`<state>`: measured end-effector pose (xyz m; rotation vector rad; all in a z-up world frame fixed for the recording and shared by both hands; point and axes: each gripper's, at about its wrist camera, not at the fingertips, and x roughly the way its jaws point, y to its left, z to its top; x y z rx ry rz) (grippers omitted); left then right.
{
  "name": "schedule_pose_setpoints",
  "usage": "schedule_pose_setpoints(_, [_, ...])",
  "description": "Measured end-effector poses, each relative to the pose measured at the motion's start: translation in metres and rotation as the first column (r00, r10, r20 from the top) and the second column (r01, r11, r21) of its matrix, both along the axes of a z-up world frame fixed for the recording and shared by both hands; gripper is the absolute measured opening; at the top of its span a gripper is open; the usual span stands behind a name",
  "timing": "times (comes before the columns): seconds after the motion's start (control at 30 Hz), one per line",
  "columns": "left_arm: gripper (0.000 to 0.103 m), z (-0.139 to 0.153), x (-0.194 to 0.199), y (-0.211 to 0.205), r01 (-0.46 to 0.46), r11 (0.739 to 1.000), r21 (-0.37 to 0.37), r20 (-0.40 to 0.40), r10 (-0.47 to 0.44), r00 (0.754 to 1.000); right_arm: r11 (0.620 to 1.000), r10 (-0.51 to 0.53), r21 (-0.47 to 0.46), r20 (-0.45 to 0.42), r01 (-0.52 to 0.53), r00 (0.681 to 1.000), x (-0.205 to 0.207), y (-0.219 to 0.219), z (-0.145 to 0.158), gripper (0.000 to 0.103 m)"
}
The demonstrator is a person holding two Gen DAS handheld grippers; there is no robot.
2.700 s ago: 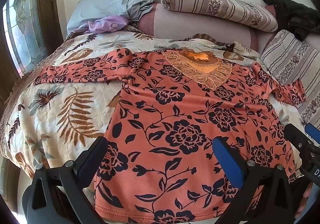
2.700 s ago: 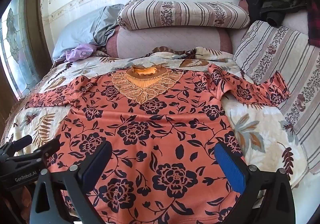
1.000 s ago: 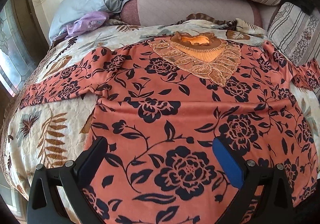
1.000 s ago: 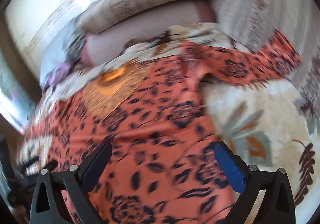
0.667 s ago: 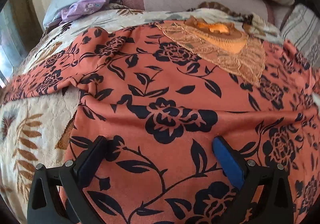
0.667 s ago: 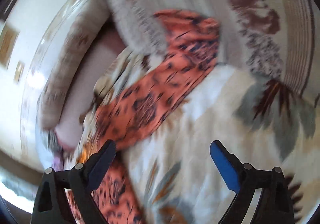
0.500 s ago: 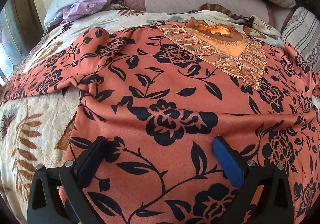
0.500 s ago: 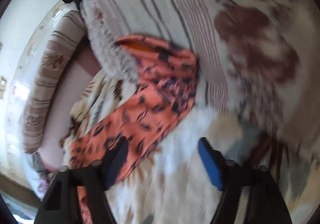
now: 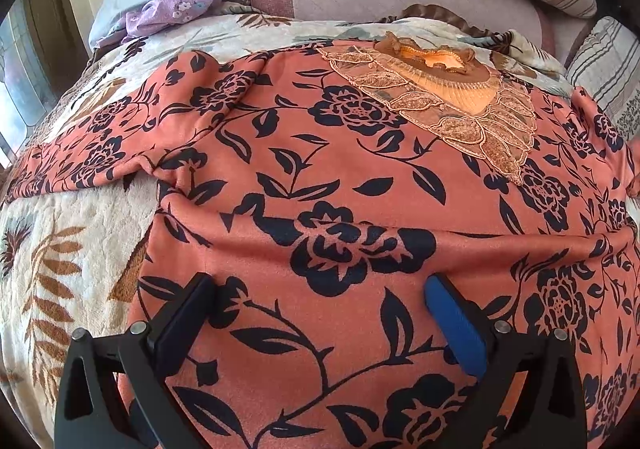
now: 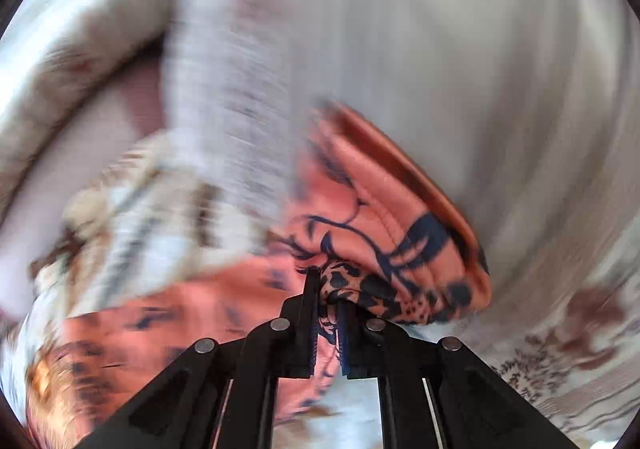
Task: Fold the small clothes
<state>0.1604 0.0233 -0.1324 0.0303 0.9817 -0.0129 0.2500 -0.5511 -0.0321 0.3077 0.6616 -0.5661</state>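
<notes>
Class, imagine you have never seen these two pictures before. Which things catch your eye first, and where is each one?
First comes the orange top with black flowers, spread flat over the leaf-patterned blanket and filling the left wrist view, its lace collar towards the pillows. The left tongs stand open over its lower part. In the blurred right wrist view, the right tongs are shut on the end of a sleeve beside a striped cushion.
</notes>
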Motion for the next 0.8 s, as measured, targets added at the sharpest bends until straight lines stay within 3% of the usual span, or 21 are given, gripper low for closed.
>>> schedule_pose_setpoints(0.13, [0.103, 0.002, 0.0, 0.005, -0.01, 0.999, -0.041, -0.026, 0.009, 1.0, 0.97, 0.234, -0.099, 0.119, -0.223, 0.965, 0.016, 0.112, 0.093, 0.008])
schedule_pose_setpoints(0.23, [0.103, 0.006, -0.002, 0.013, -0.016, 0.995, -0.102, -0.043, 0.012, 0.999, 0.901, 0.432, -0.141, 0.196, -0.411, 0.88, 0.017, 0.218, 0.142, 0.008])
schedule_pose_setpoints(0.3, [0.103, 0.011, -0.004, 0.022, -0.032, 0.987, -0.16, -0.054, 0.023, 0.998, 0.851, 0.525, -0.136, 0.229, -0.507, 0.82, 0.012, 0.279, 0.148, 0.008])
schedule_pose_setpoints(0.4, [0.103, 0.017, -0.007, 0.043, -0.09, 0.963, -0.254, -0.068, 0.075, 0.995, 0.771, 0.631, -0.078, 0.229, -0.632, 0.741, 0.005, 0.363, 0.112, 0.01])
schedule_pose_setpoints(0.47, [0.103, 0.02, -0.01, 0.062, -0.155, 0.938, -0.311, -0.079, 0.137, 0.987, 0.727, 0.675, 0.018, 0.166, -0.687, 0.719, 0.009, 0.403, 0.059, 0.029])
schedule_pose_setpoints(0.5, [0.103, 0.021, -0.011, 0.071, -0.185, 0.922, -0.34, -0.087, 0.165, 0.982, 0.711, 0.691, 0.078, 0.11, -0.699, 0.715, 0.016, 0.416, 0.026, 0.077])
schedule_pose_setpoints(0.53, [0.103, 0.021, -0.012, 0.081, -0.21, 0.901, -0.38, -0.096, 0.187, 0.978, 0.696, 0.706, 0.137, 0.049, -0.705, 0.706, 0.023, 0.43, -0.013, 0.099])
schedule_pose_setpoints(0.63, [0.103, 0.021, -0.014, 0.103, -0.245, 0.823, -0.513, -0.115, 0.217, 0.969, 0.706, 0.707, 0.208, -0.14, -0.677, 0.694, 0.025, 0.442, -0.107, 0.097])
schedule_pose_setpoints(0.67, [0.103, 0.021, -0.016, 0.106, -0.253, 0.808, -0.532, -0.114, 0.228, 0.967, 0.712, 0.7, 0.232, -0.153, -0.663, 0.698, 0.026, 0.431, -0.127, 0.097])
schedule_pose_setpoints(0.73, [0.103, 0.023, -0.018, 0.107, -0.255, 0.805, -0.535, -0.109, 0.234, 0.966, 0.716, 0.691, 0.248, -0.12, -0.652, 0.713, 0.009, 0.409, -0.137, 0.097])
schedule_pose_setpoints(0.8, [0.103, 0.024, -0.018, 0.103, -0.257, 0.816, -0.518, -0.101, 0.24, 0.966, 0.742, 0.663, 0.195, -0.073, -0.642, 0.745, -0.005, 0.387, -0.125, 0.097])
